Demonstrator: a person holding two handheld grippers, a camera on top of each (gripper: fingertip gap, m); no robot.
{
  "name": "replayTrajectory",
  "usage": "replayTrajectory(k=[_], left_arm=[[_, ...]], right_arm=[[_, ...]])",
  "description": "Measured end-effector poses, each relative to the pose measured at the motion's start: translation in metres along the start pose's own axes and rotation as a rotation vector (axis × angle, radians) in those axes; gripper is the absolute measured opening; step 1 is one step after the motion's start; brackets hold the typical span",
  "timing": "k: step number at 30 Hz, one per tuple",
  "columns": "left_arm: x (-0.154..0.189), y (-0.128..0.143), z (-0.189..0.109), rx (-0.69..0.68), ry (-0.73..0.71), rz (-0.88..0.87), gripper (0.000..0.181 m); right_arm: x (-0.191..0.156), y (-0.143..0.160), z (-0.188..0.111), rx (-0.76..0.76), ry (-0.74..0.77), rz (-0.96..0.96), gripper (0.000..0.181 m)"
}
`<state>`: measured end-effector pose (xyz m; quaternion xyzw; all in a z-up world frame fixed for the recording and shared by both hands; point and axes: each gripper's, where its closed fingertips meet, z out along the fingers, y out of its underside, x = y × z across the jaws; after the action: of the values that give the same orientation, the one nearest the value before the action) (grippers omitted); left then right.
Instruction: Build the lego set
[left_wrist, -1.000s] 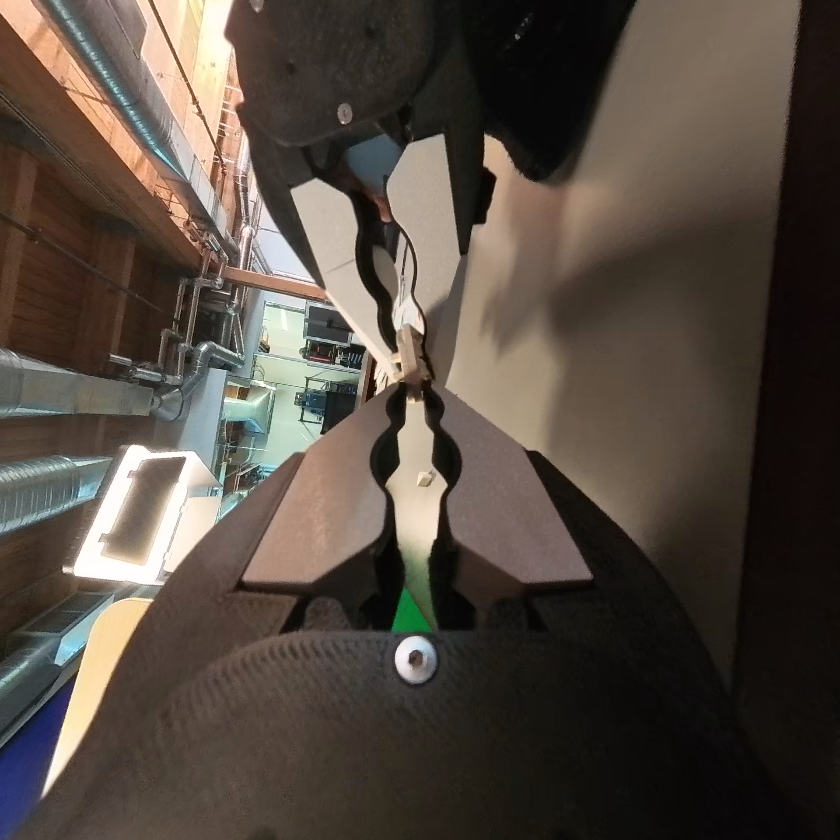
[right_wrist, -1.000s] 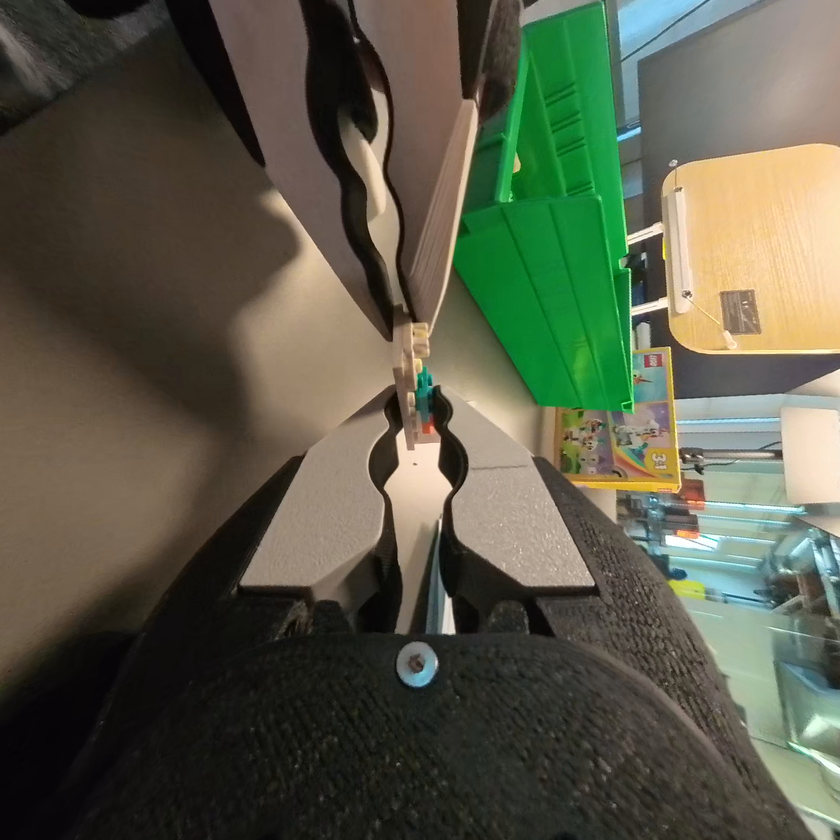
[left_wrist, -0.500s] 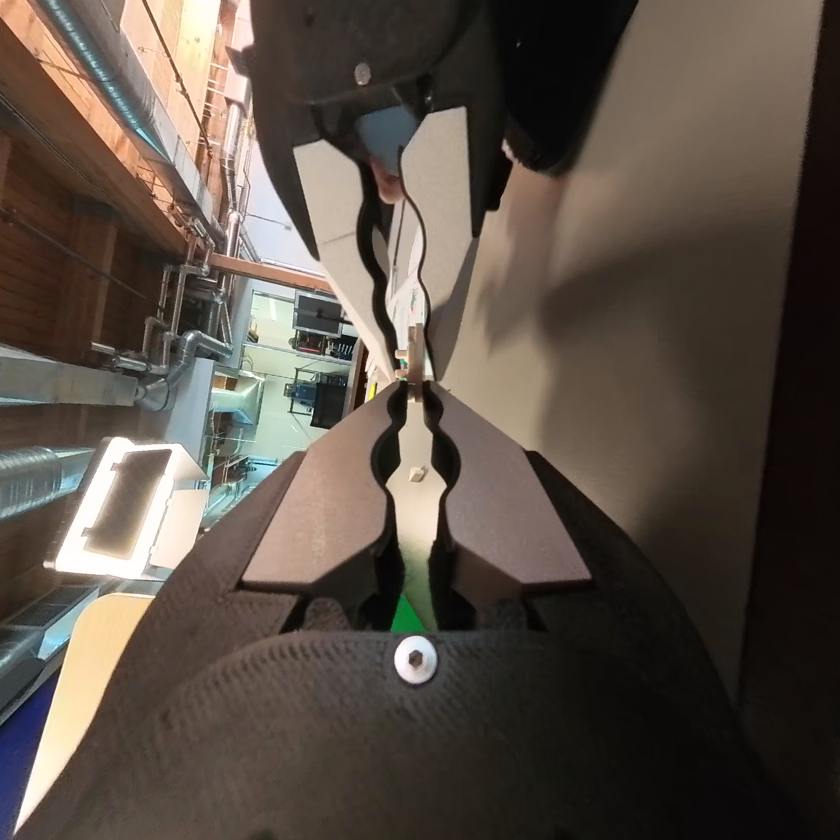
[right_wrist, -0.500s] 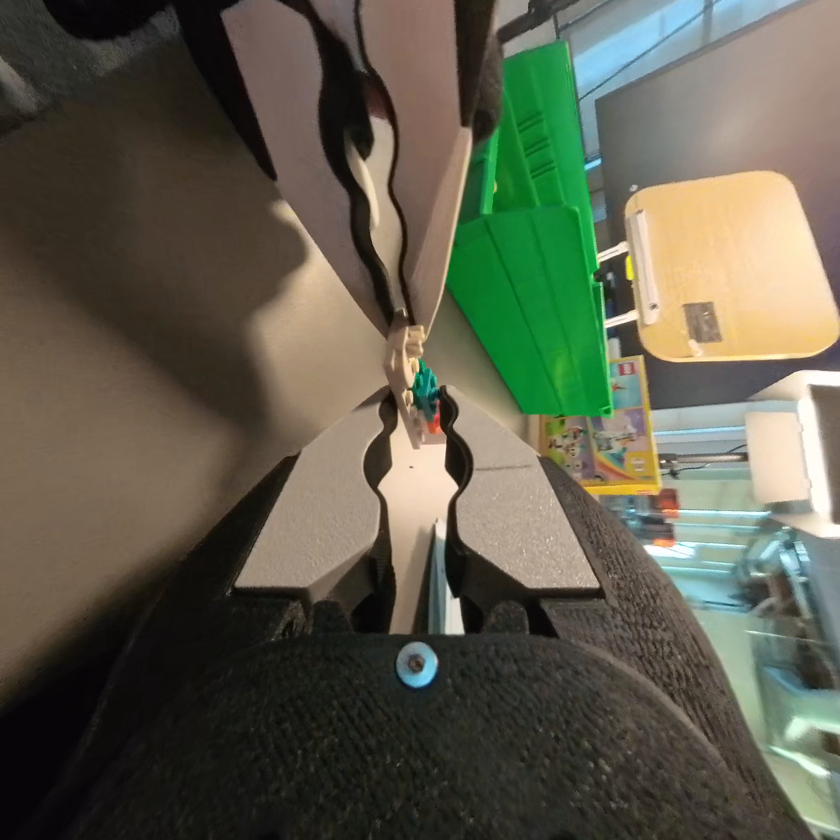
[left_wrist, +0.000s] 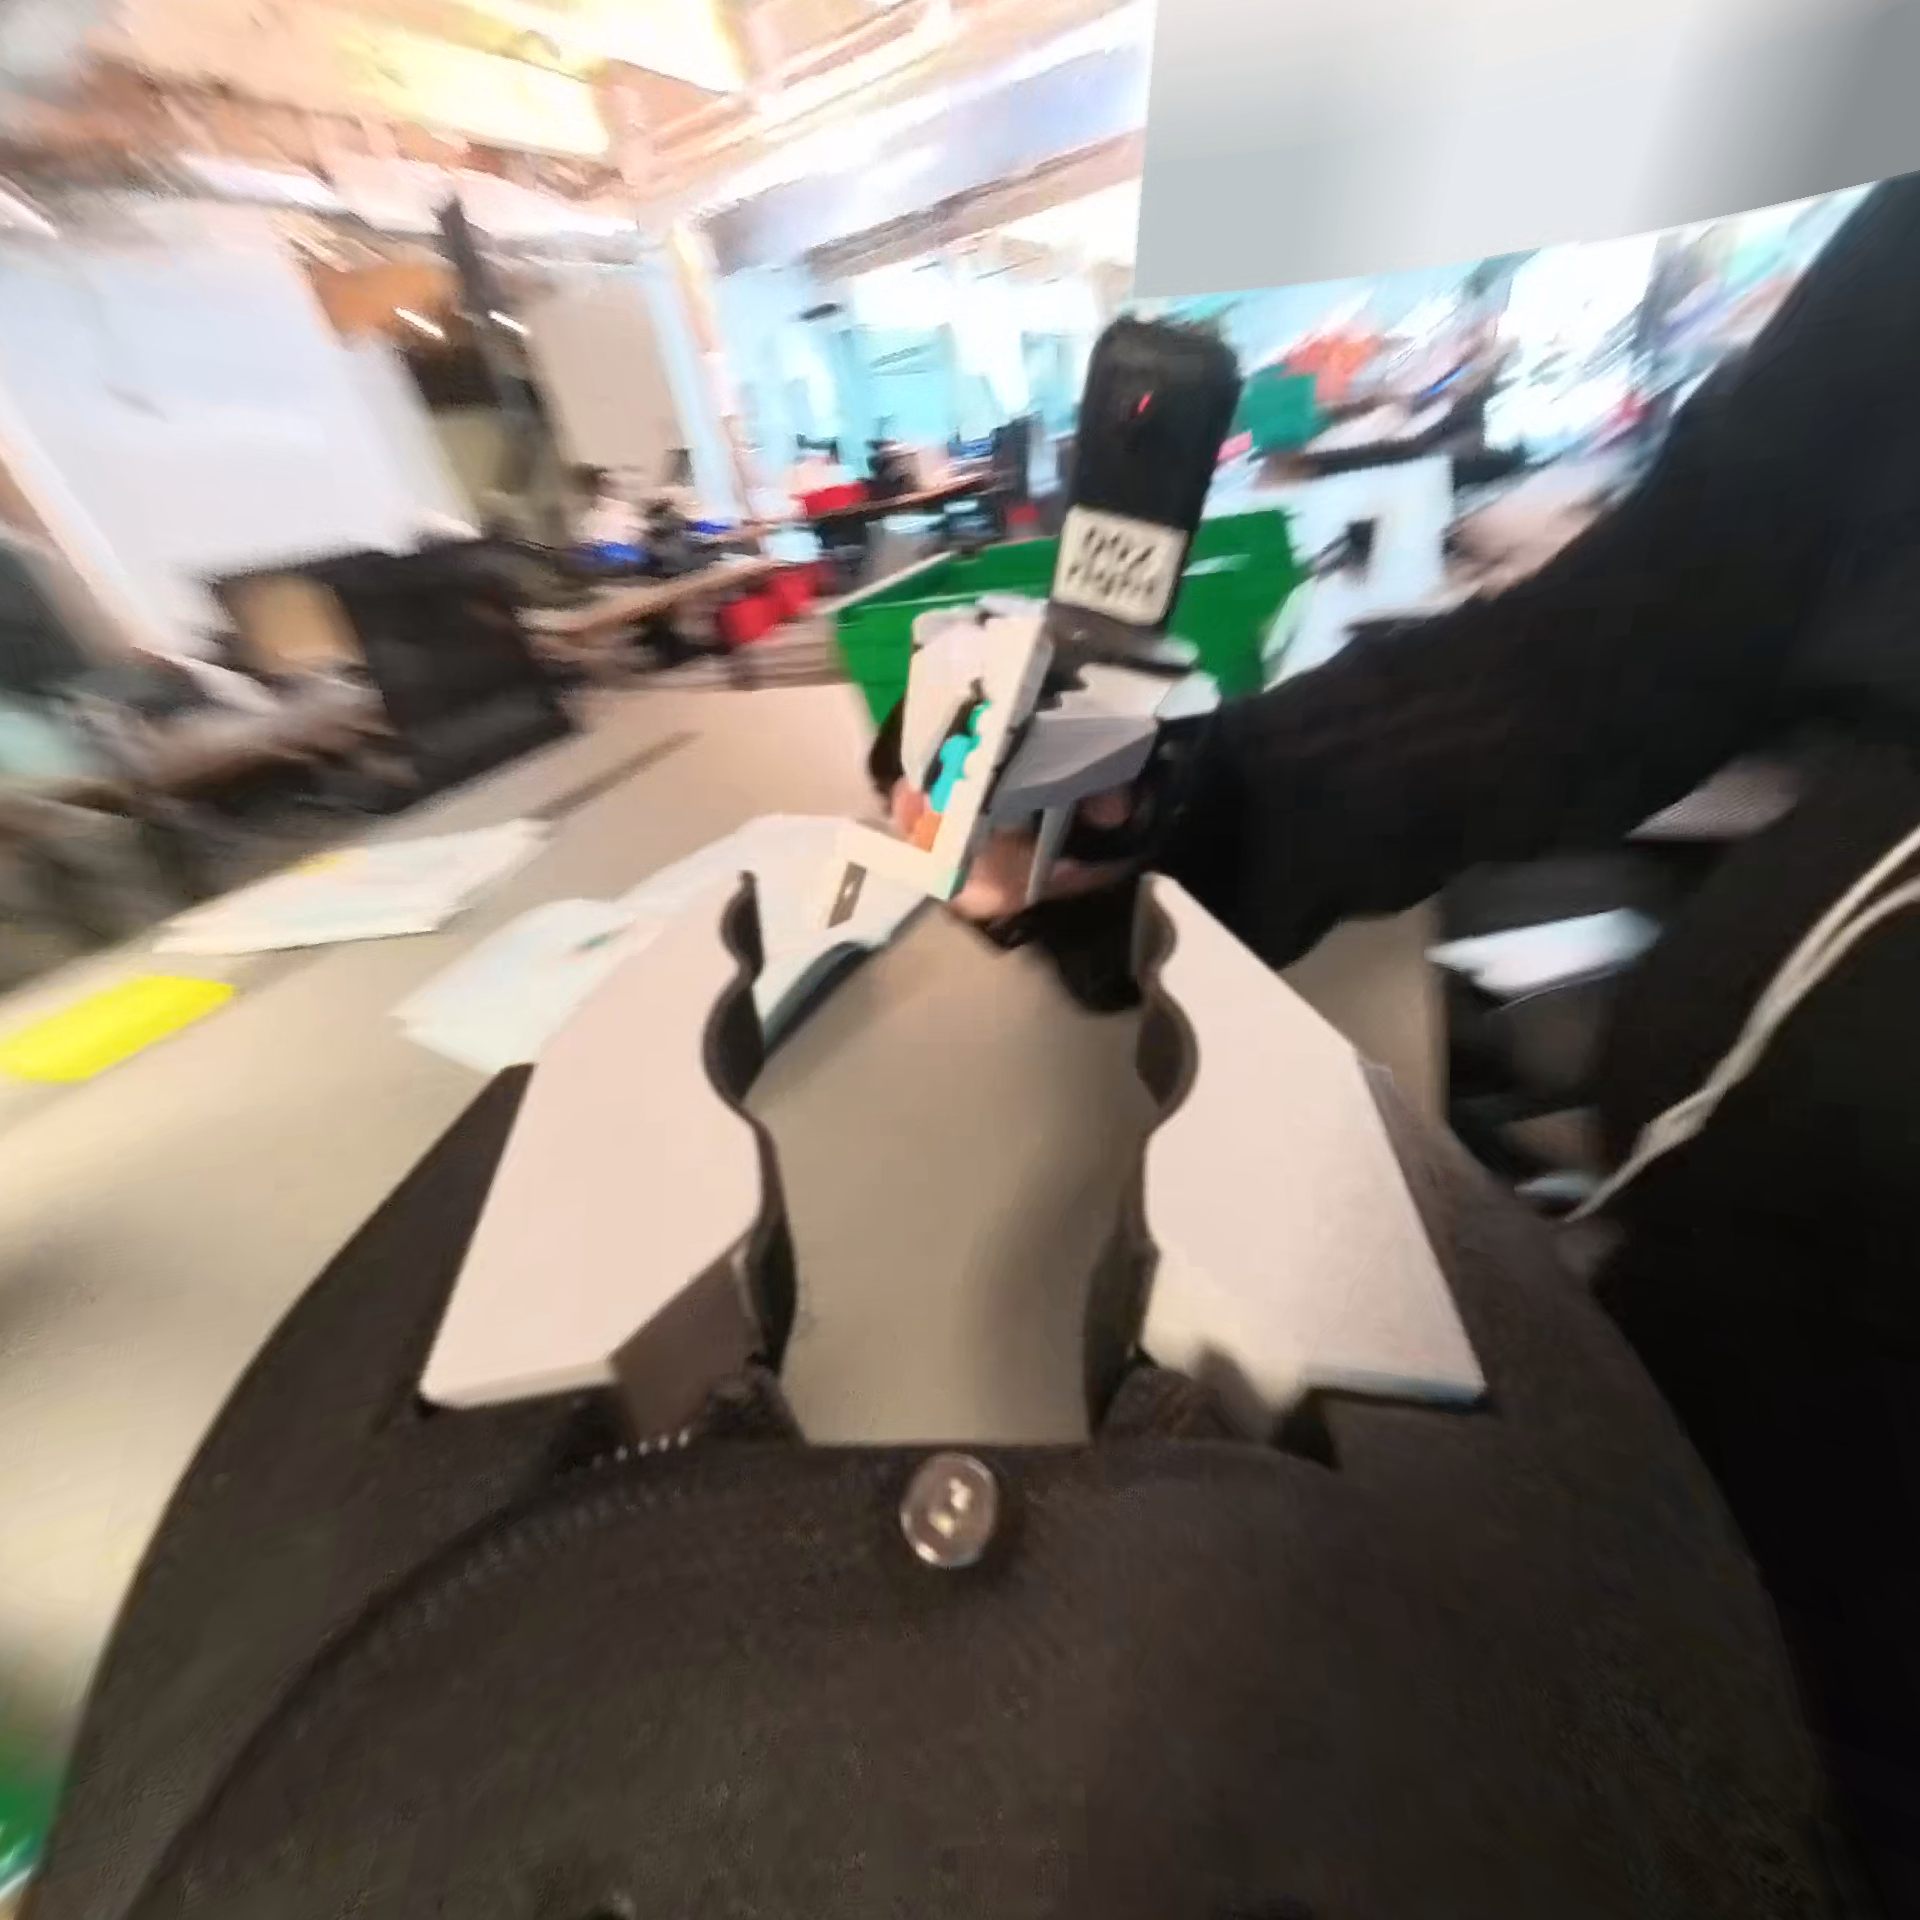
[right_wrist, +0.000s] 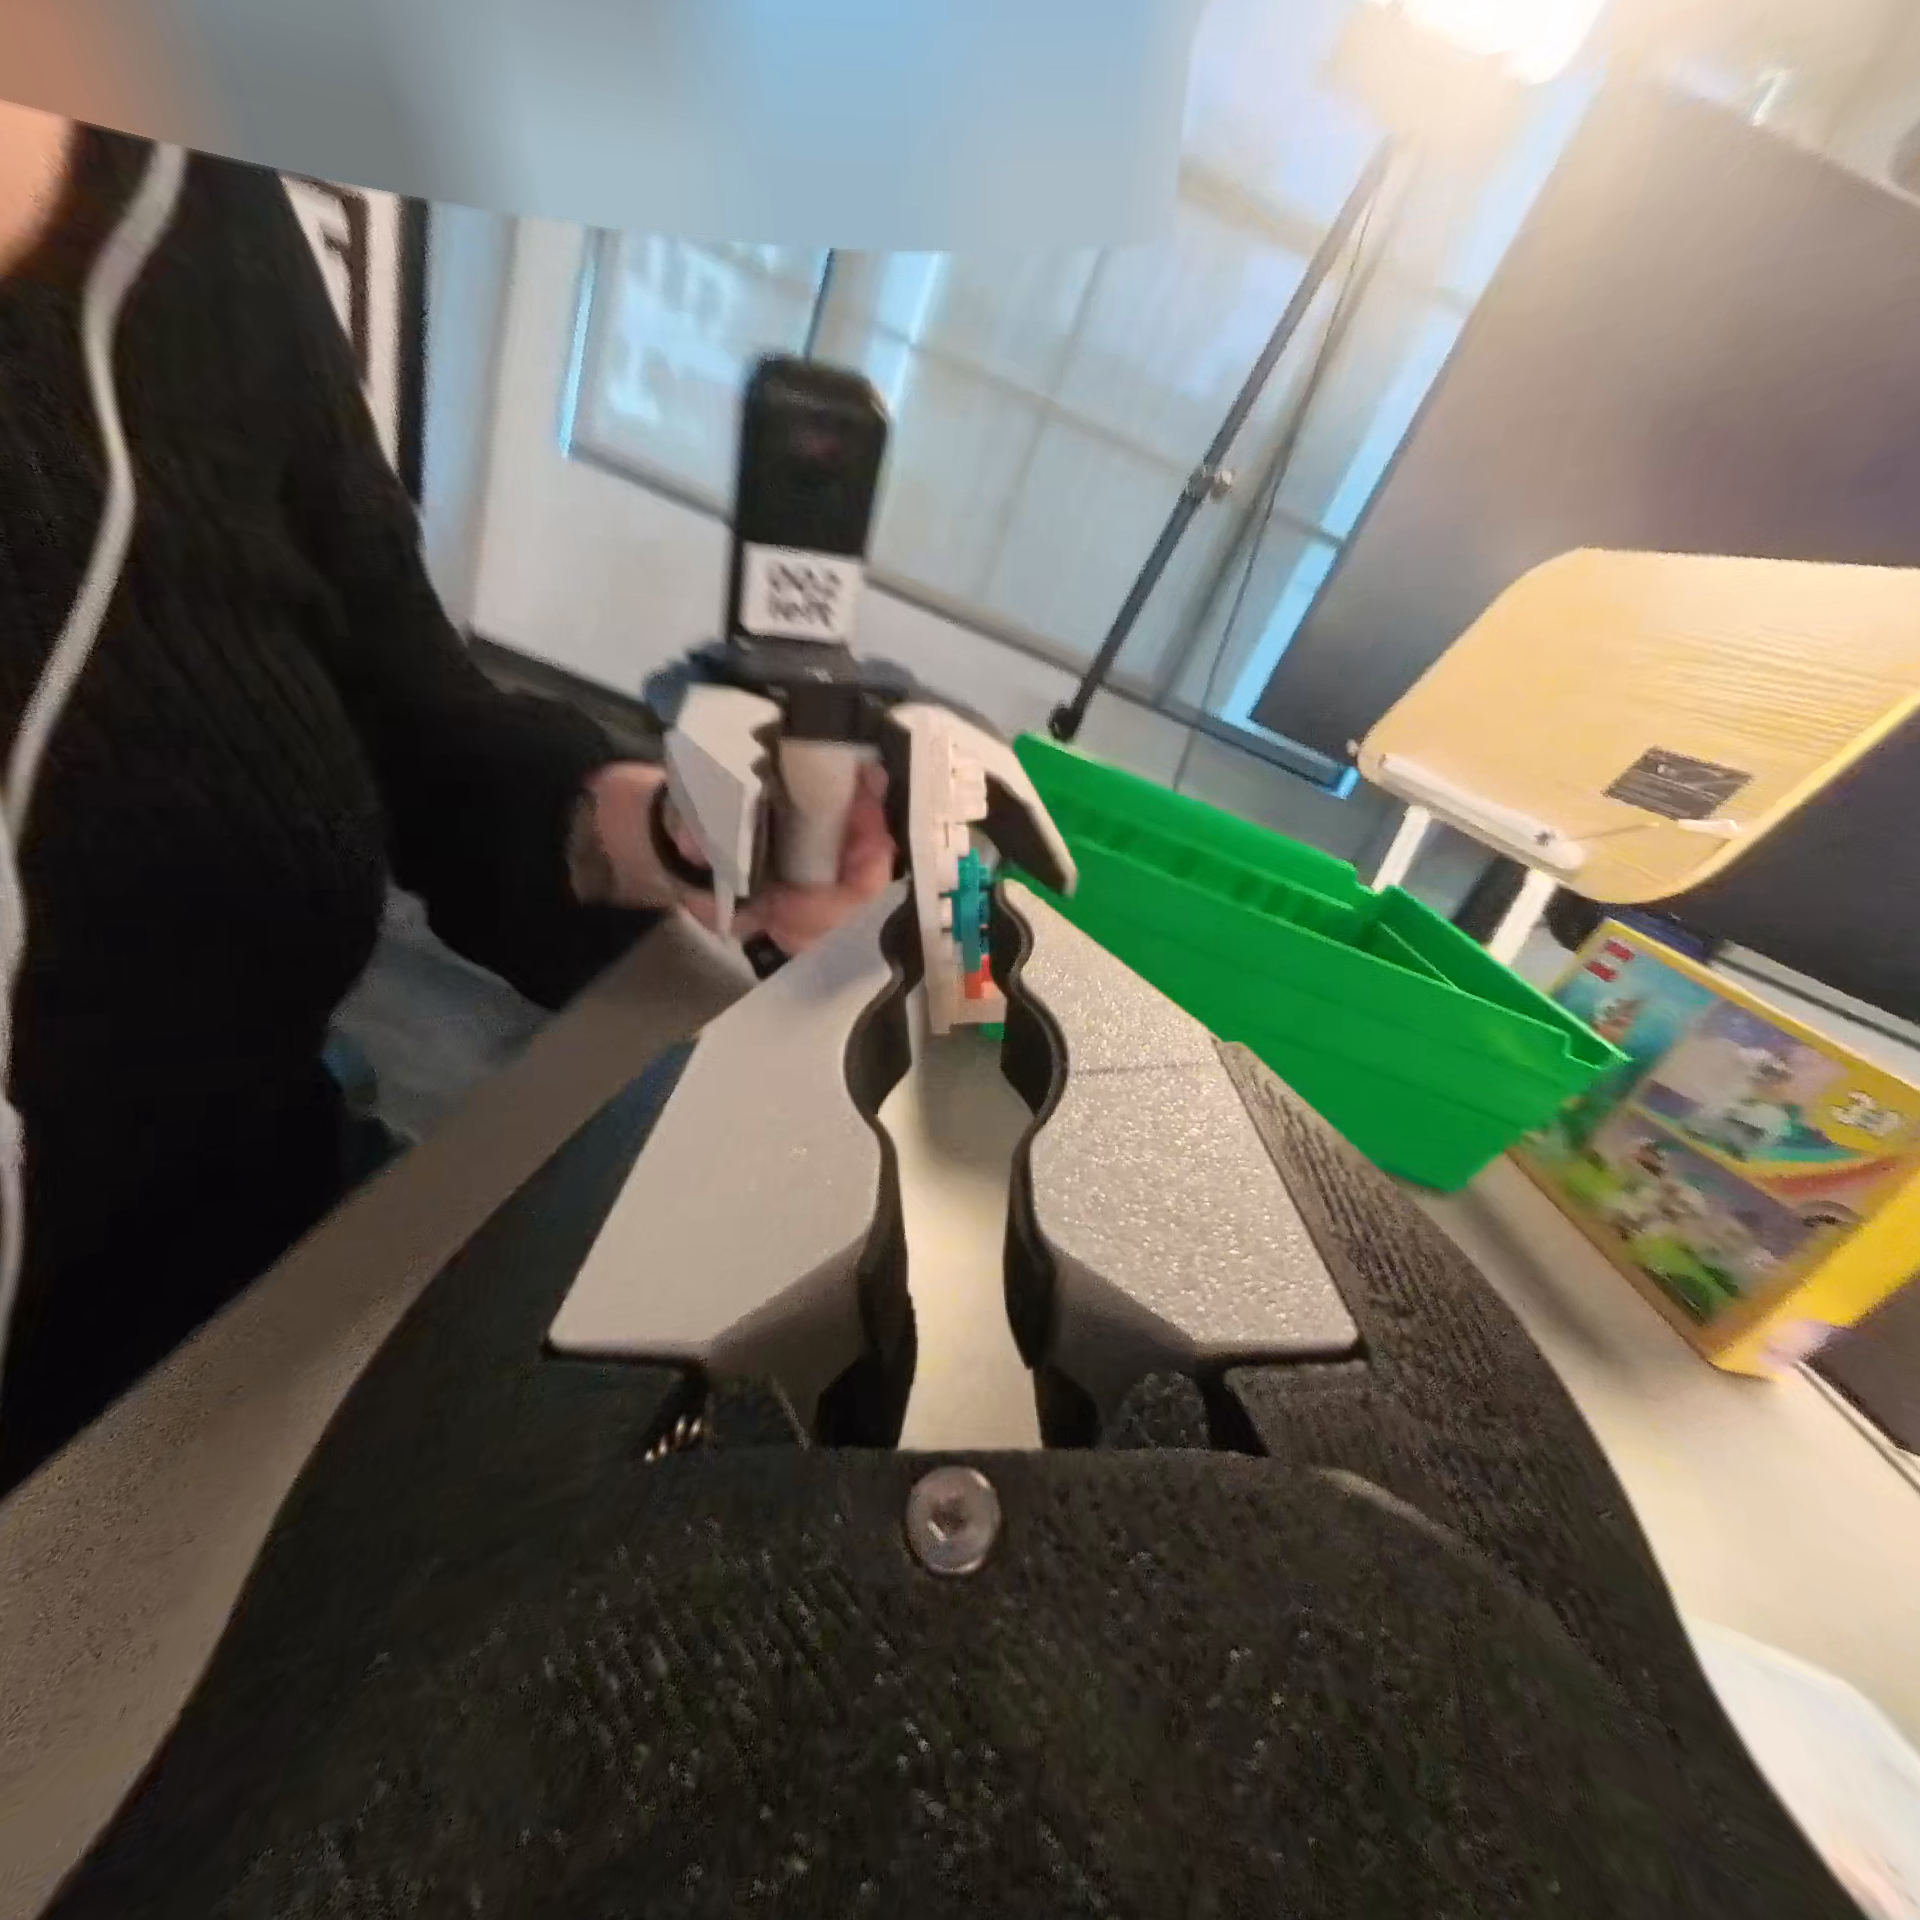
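The right gripper (right_wrist: 954, 935) clenches the lego piece (right_wrist: 961, 920) upright for building, while the left gripper (left_wrist: 945, 935) hangs released.

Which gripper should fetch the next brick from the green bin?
Left, probably. The left gripper is open and empty, while the right gripper is shut on the lego assembly and would have to release it first. The green bin shows in both views.

The green bin (right_wrist: 1299, 935) and yellow box (right_wrist: 1766, 1164) crowd the table (right_wrist: 1662, 1507) on the right.
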<state>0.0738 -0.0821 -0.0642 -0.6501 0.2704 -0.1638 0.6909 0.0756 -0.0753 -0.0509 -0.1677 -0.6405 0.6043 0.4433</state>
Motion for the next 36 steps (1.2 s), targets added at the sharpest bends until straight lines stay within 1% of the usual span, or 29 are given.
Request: replayTrajectory(k=[1, 3, 6, 8, 9, 10, 13, 15, 17, 18, 20, 31, 33, 36], left_arm=[[0.0, -0.003, 0.005, 0.006, 0.042, -0.049, 0.073], [-0.001, -0.006, 0.013, 0.021, 0.099, -0.094, 0.07], [0.002, -0.01, 0.022, 0.056, 0.173, -0.091, 0.056], [0.006, -0.013, 0.026, 0.08, 0.213, -0.076, 0.043], [0.006, -0.014, 0.028, 0.085, 0.221, -0.06, 0.034], [0.006, -0.016, 0.029, 0.091, 0.228, -0.042, 0.032], [0.001, -0.012, 0.031, 0.056, 0.215, 0.057, 0.029], [-0.005, -0.003, 0.033, 0.005, 0.169, 0.135, 0.029], [-0.005, 0.005, 0.035, -0.036, 0.15, 0.196, 0.029], [-0.005, 0.008, 0.036, -0.055, 0.144, 0.224, 0.029], [-0.003, 0.012, 0.036, -0.079, 0.146, 0.273, 0.029], [0.009, 0.025, 0.038, -0.136, 0.204, 0.319, 0.028], [0.006, 0.026, 0.038, -0.135, 0.195, 0.315, 0.028], [-0.005, 0.029, 0.039, -0.147, 0.155, 0.272, 0.029]], right_arm=[[-0.002, -0.006, -0.001, 0.03, -0.011, 0.02, 0.01], [-0.005, -0.015, -0.003, 0.069, -0.032, 0.041, 0.01], [-0.008, -0.024, -0.006, 0.098, -0.052, 0.042, 0.01], [-0.01, -0.027, -0.007, 0.106, -0.061, 0.041, 0.01], [-0.01, -0.029, -0.008, 0.114, -0.063, 0.047, 0.01], [-0.009, -0.03, -0.009, 0.121, -0.059, 0.051, 0.01], [-0.005, -0.027, -0.011, 0.082, -0.046, 0.042, 0.01], [-0.001, -0.014, -0.013, -0.02, -0.022, 0.004, 0.011], [-0.002, 0.002, -0.015, -0.143, -0.02, -0.078, 0.018], [-0.004, 0.006, -0.015, -0.181, -0.029, -0.111, 0.02], [-0.008, 0.01, -0.016, -0.214, -0.047, -0.139, 0.013], [-0.021, 0.021, -0.02, -0.353, -0.149, -0.186, 0.01], [-0.02, 0.022, -0.02, -0.346, -0.138, -0.179, 0.01], [-0.01, 0.027, -0.019, -0.317, -0.07, -0.151, 0.011]])
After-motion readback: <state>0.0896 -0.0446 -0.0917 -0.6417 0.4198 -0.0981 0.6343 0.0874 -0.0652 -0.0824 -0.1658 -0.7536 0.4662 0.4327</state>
